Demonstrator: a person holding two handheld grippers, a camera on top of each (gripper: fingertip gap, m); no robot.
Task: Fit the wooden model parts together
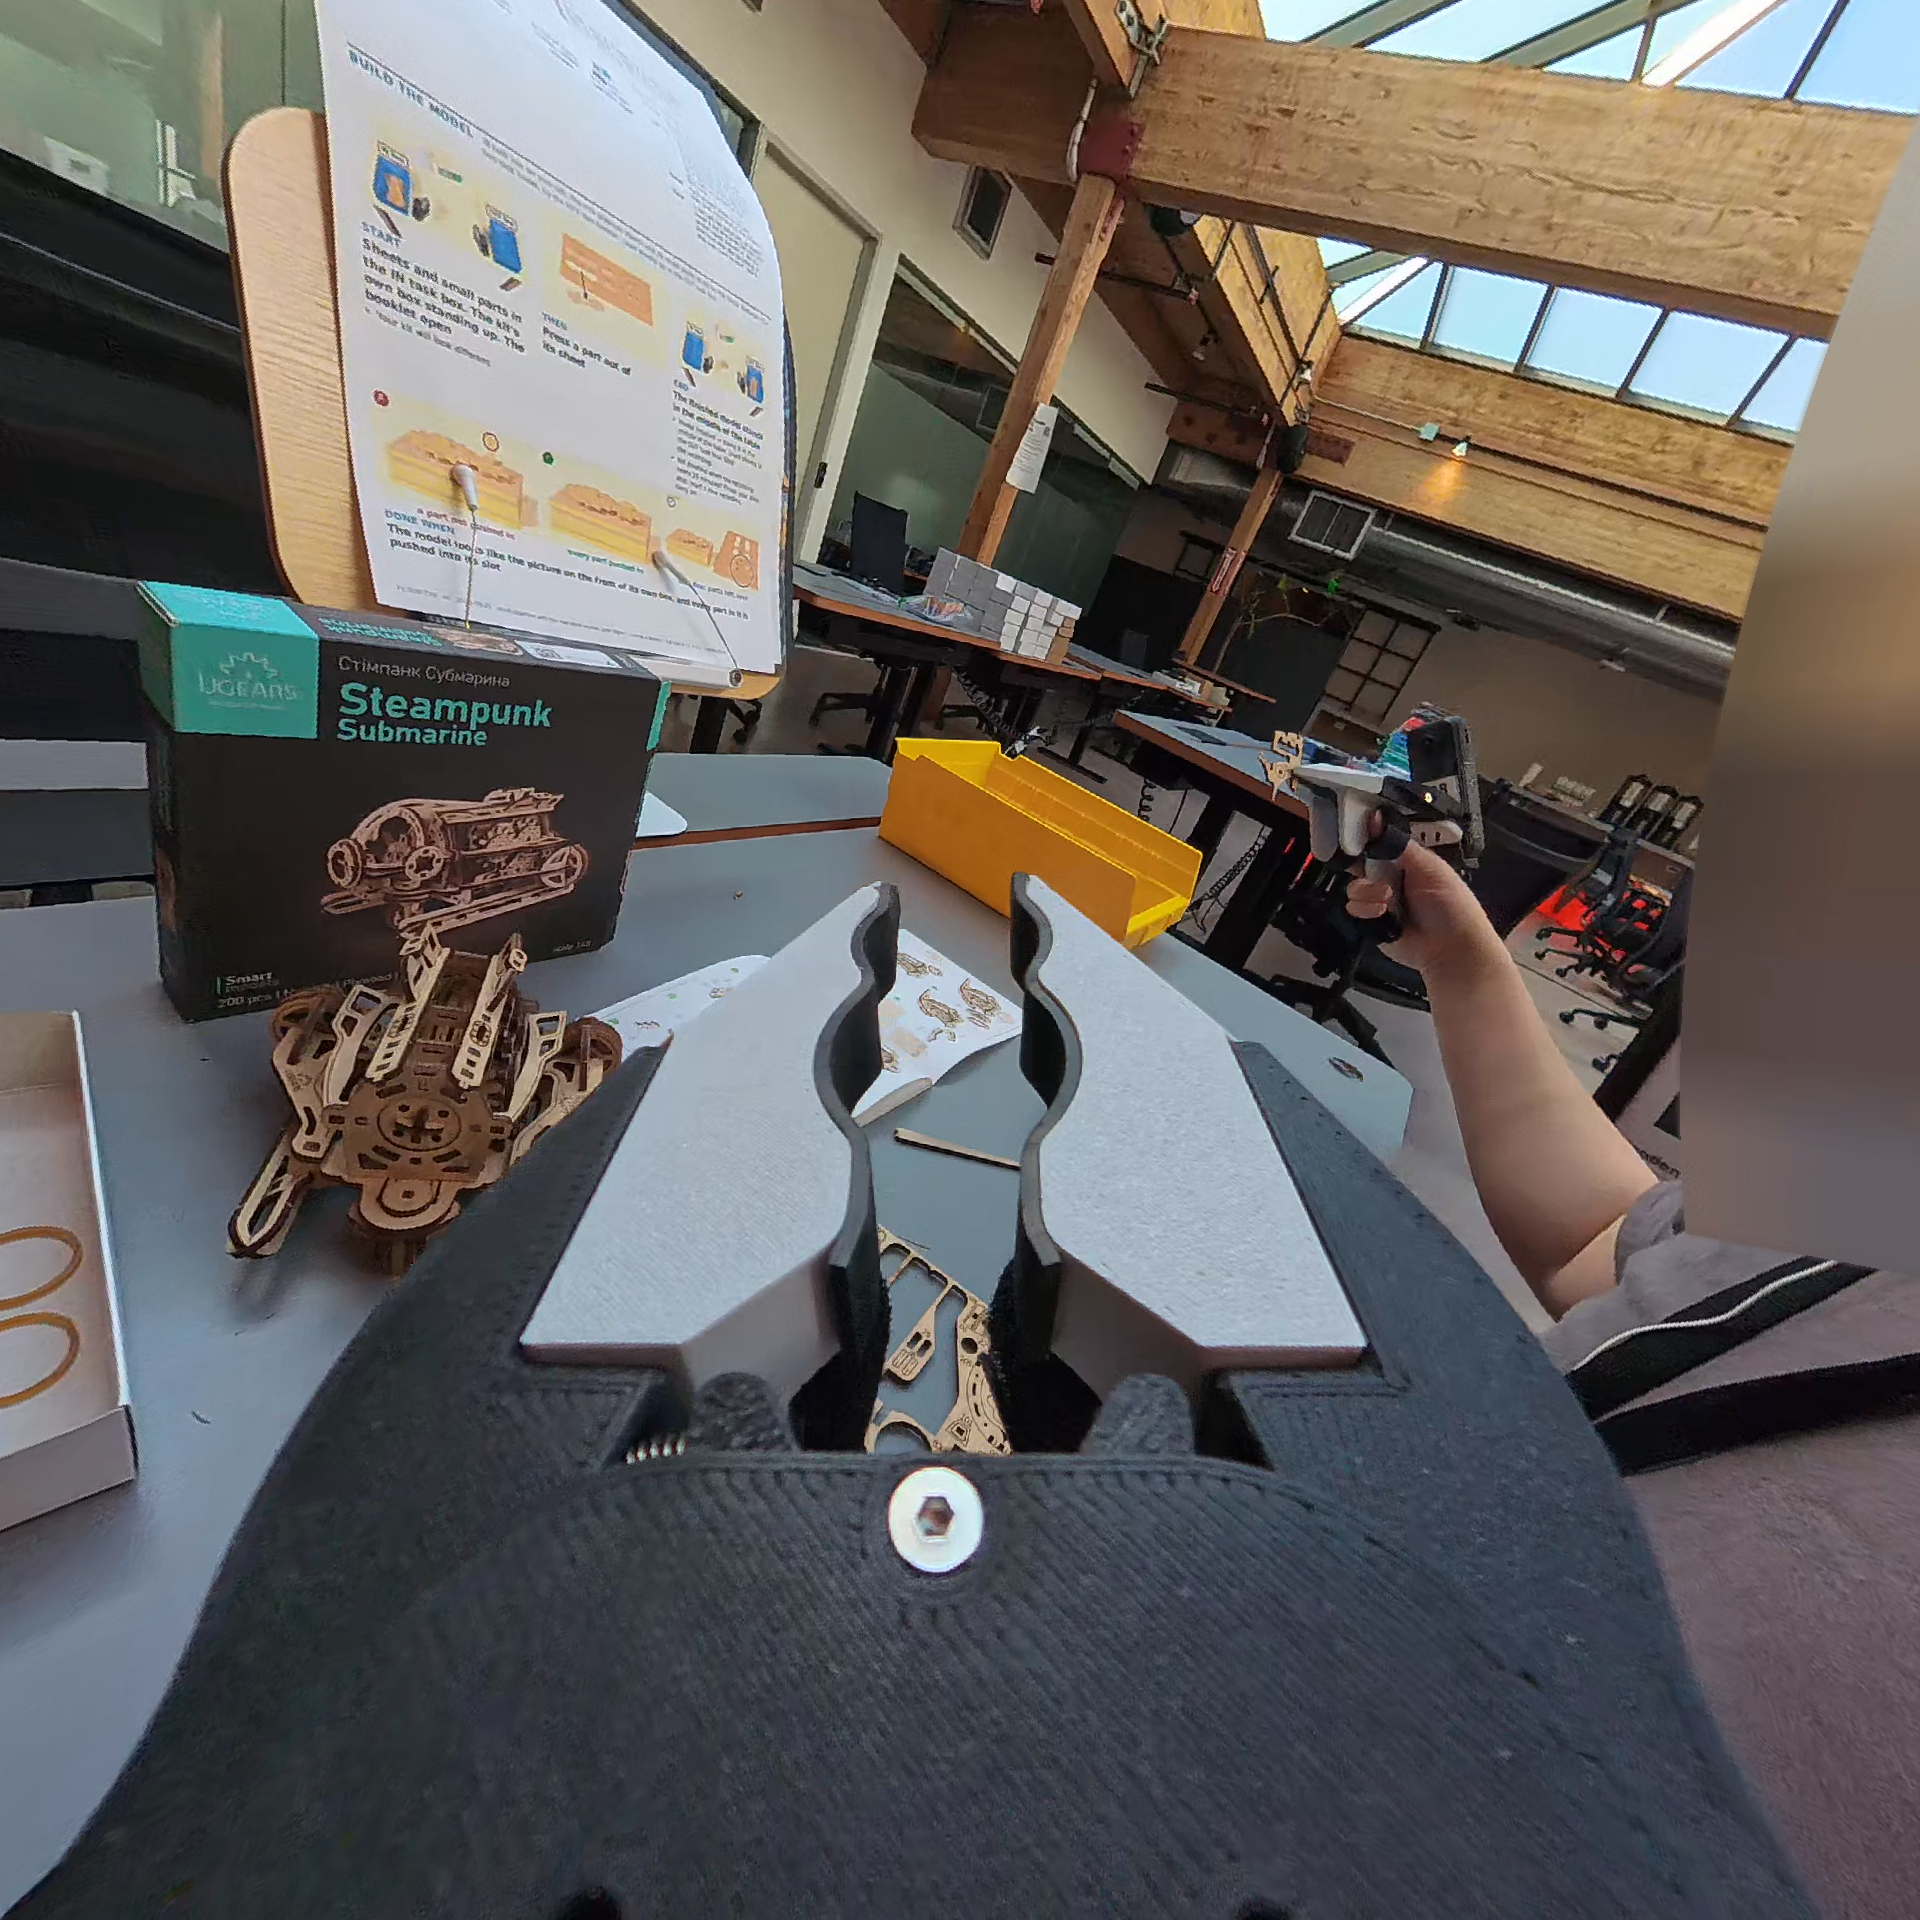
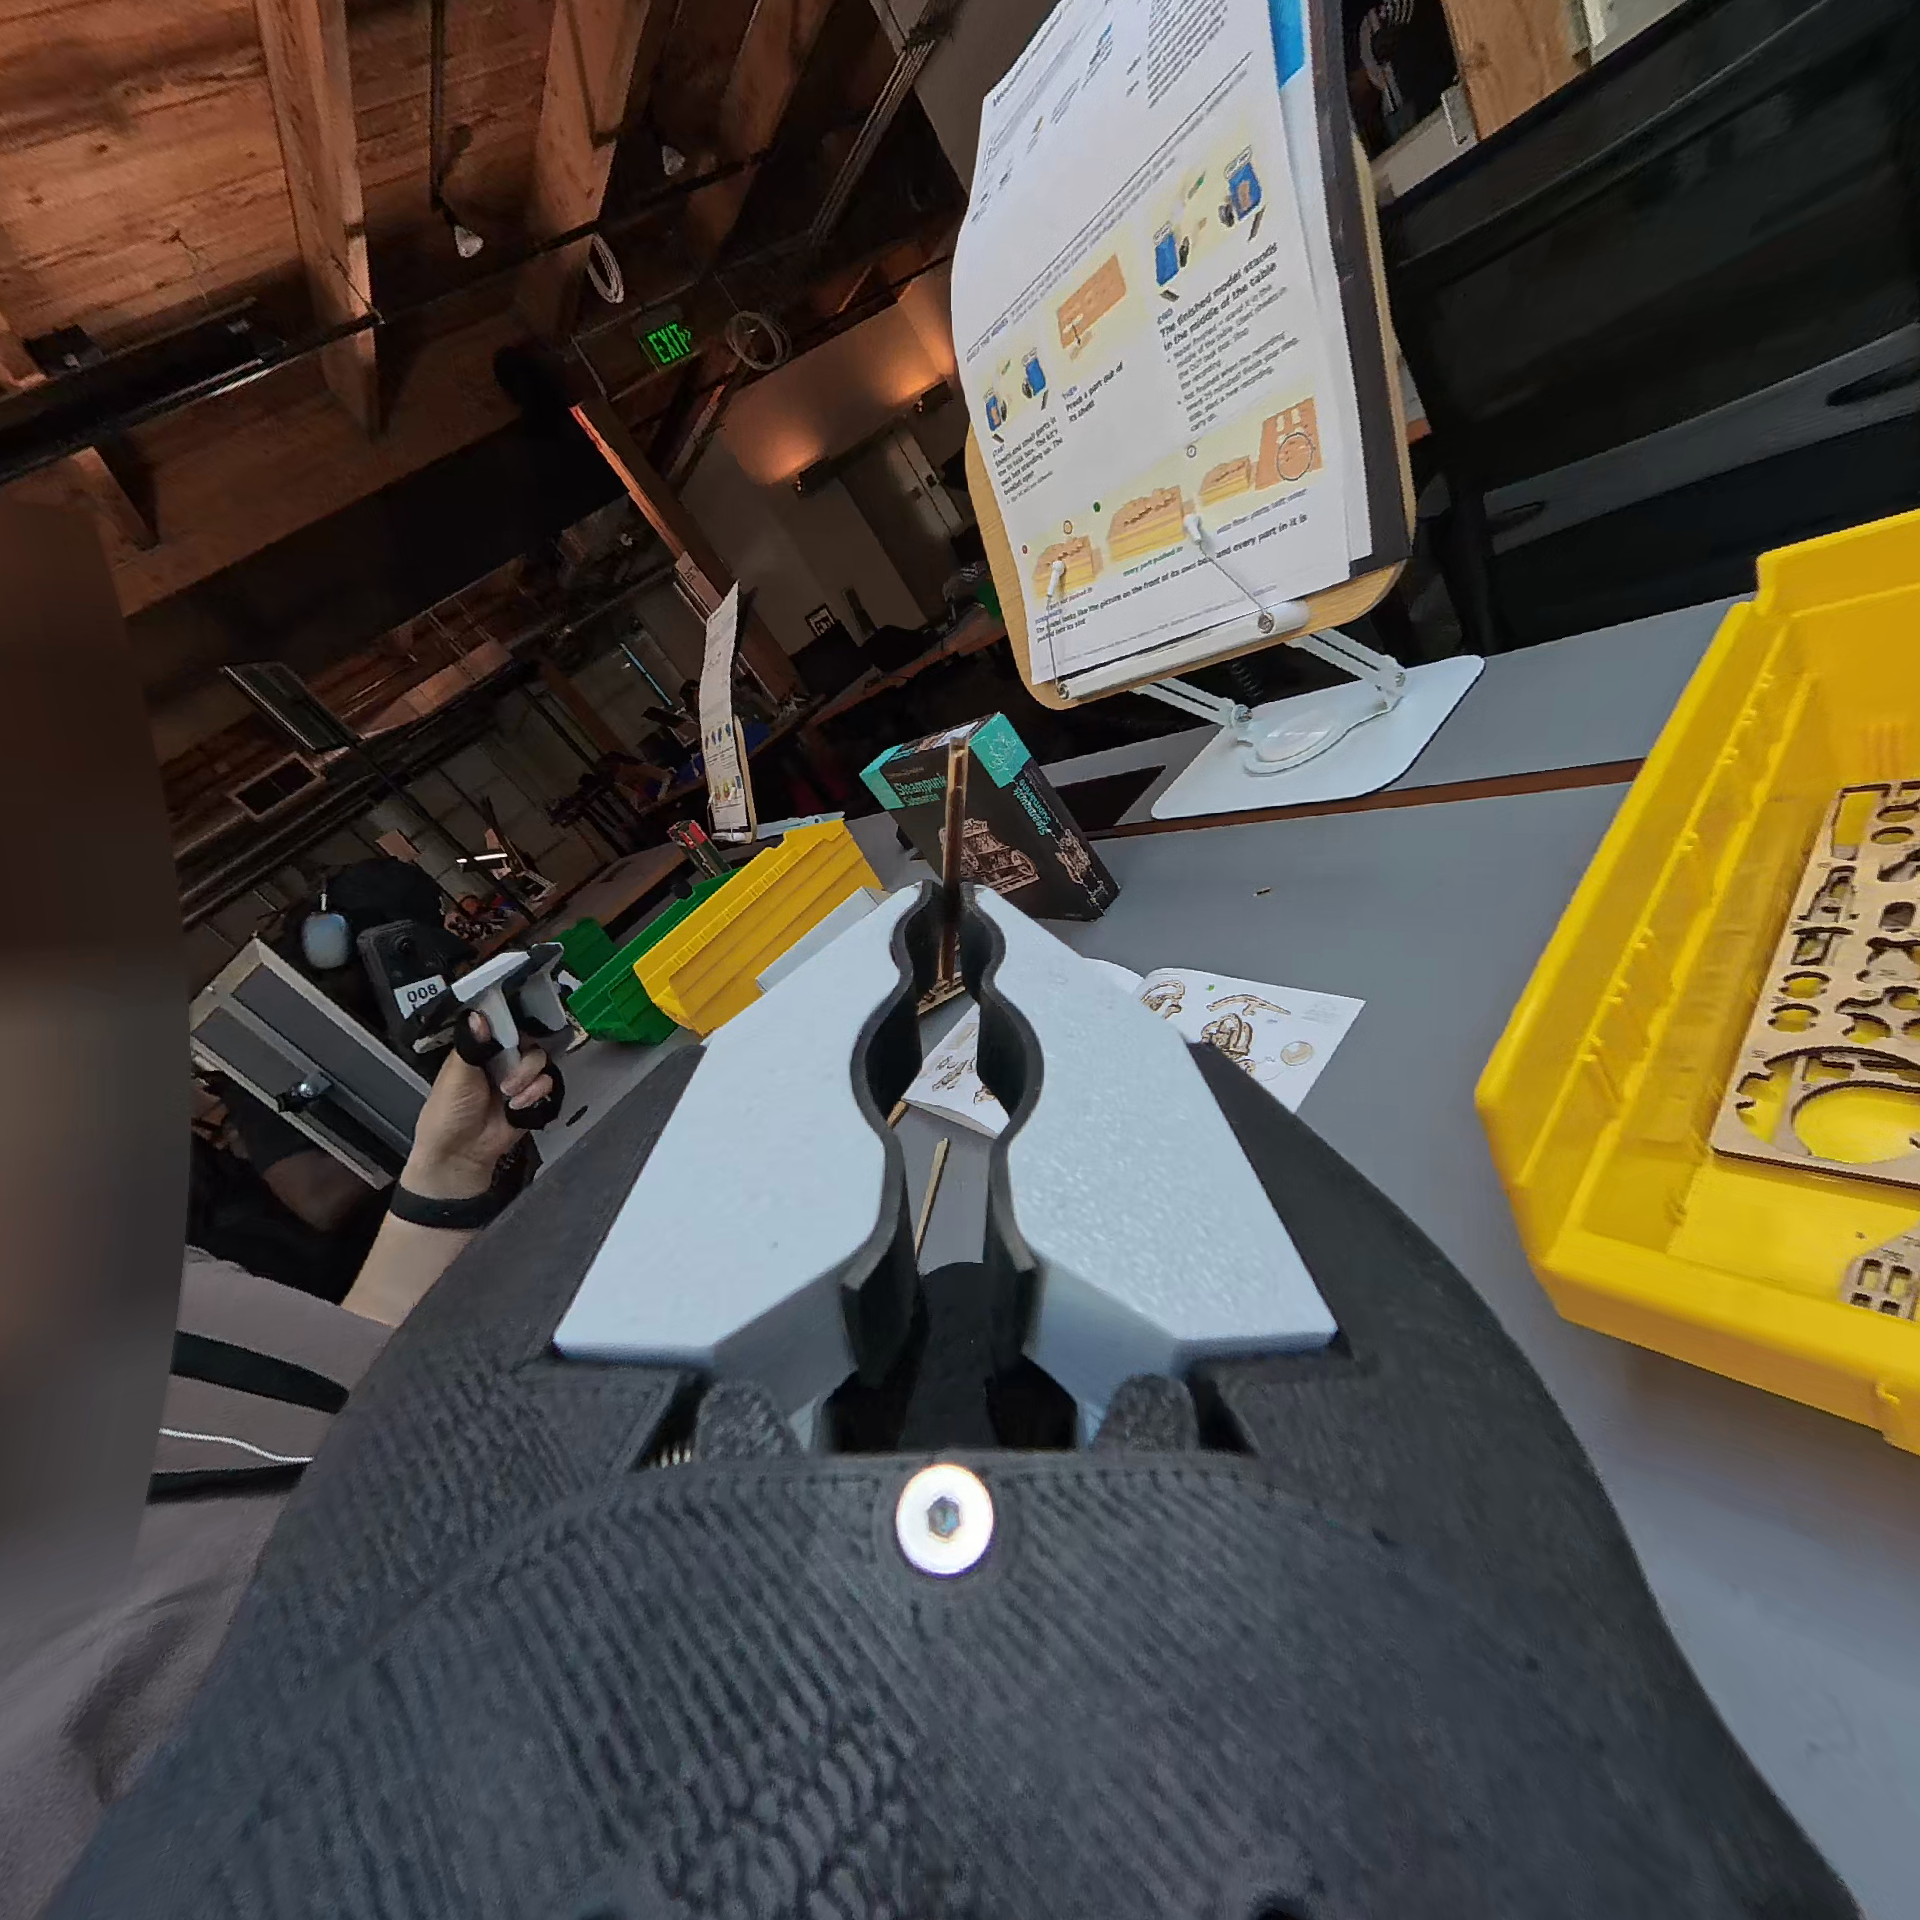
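In the left wrist view my left gripper (image 1: pixel 956 909) is open and empty, above the near edge of the grey table (image 1: pixel 727 894). A cut wooden sheet (image 1: pixel 935 1340) shows below through the gap between the fingers. The partly built wooden model (image 1: pixel 416 1091) stands to the left of the gripper, in front of the kit box (image 1: pixel 395 800). My right gripper (image 2: pixel 948 914) is shut on a thin flat wooden part (image 2: pixel 953 821), held edge-on and upright in the air. It also shows far right in the left wrist view (image 1: pixel 1299 774). My left gripper shows at the left of the right wrist view (image 2: pixel 509 997).
A yellow bin (image 2: pixel 1621 1039) at the right holds a punched wooden sheet (image 2: pixel 1829 987). An open booklet (image 1: pixel 935 1003) and a thin stick (image 1: pixel 956 1148) lie mid-table. A sheet stand (image 1: pixel 551 343) rises behind the box. A white tray (image 1: pixel 52 1247) with rubber bands sits left. More bins (image 2: pixel 748 956) stand far left. The gap from one gripper's tips to the other's is roughly 50 cm. The partly built wooden model (image 1: pixel 416 1091) is closer to my left gripper, around 20 cm from its tips; the right tips are 55 cm off.
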